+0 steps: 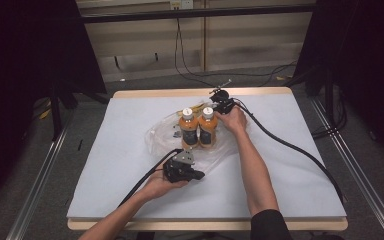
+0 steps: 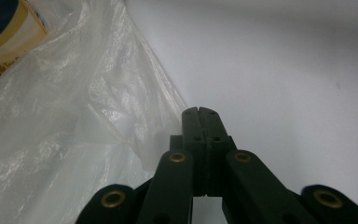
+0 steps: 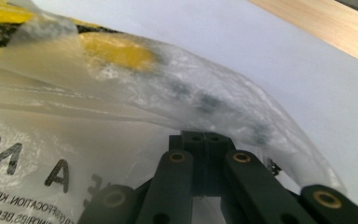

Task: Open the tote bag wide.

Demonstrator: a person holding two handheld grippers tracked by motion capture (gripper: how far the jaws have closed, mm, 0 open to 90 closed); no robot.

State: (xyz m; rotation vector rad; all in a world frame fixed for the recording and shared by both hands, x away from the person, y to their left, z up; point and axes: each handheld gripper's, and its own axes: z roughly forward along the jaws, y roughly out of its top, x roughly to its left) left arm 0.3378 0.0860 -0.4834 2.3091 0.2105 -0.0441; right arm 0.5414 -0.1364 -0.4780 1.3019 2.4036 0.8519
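Pale counter (image 1: 130,150) carrying two orange bottles (image 1: 199,129) inside a clear plastic bag (image 1: 160,134).
Standing upright mid-counter, the bottles are touching; the right tool (image 3: 204,140) is pinching the bag's far edge, while the left tool (image 2: 199,114) is sitting closed beside its near edge.

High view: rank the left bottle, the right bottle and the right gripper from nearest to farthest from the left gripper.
Measured from the left gripper at the near side of the table:
1. Left bottle, standing just beyond it in the bag.
2. Right bottle, beside the first, a little farther right.
3. Right gripper, at the far side behind the bottles.
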